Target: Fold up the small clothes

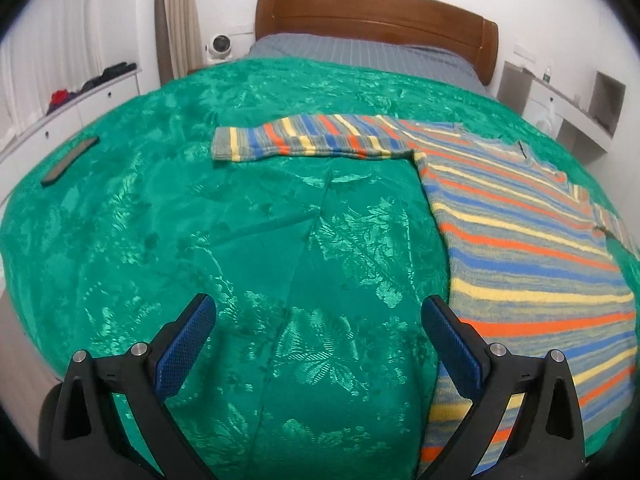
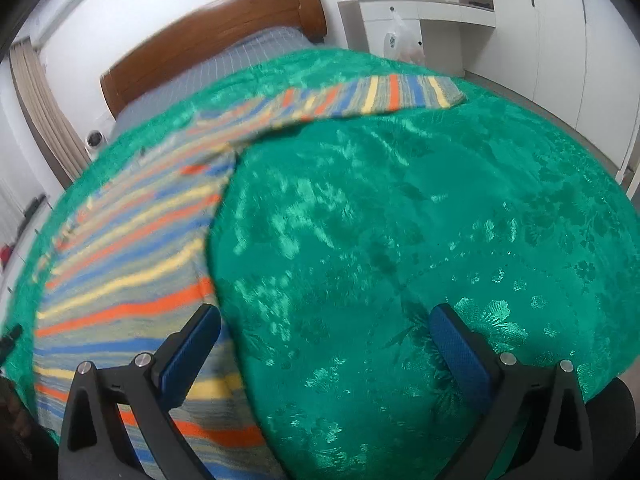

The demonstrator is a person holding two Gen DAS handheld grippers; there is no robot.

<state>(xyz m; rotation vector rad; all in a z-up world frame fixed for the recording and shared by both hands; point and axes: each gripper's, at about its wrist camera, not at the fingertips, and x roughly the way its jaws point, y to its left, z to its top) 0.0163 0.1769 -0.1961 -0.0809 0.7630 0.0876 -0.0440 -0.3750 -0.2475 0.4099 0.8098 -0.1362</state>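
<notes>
Striped knit sweater spread flat on green floral blanket, body toward the right of the left wrist view, one sleeve stretched straight out leftward across the blanket. Bands of orange, blue, yellow and grey. Left gripper wide apart, empty, poised above bare blanket just beside the sweater's near side edge; blue textured fingers clear of the fabric, the right-hand one overlapping the sweater's edge in the picture, contact not determinable. Dark flat rectangular object lying on the blanket at far left, well apart from the sweater. Wooden headboard and grey striped bedding beyond the blanket; small white fan beside the bed; white cabinets along the left wall.

Right wrist view: same sweater at lower left, opposite sleeve extended toward the far right edge of the bed. Right gripper likewise spread wide and empty, its left finger above the sweater's hem area, the right one over blanket. Slight motion blur throughout. White desk unit with a hanging plastic bag beyond the bed.
</notes>
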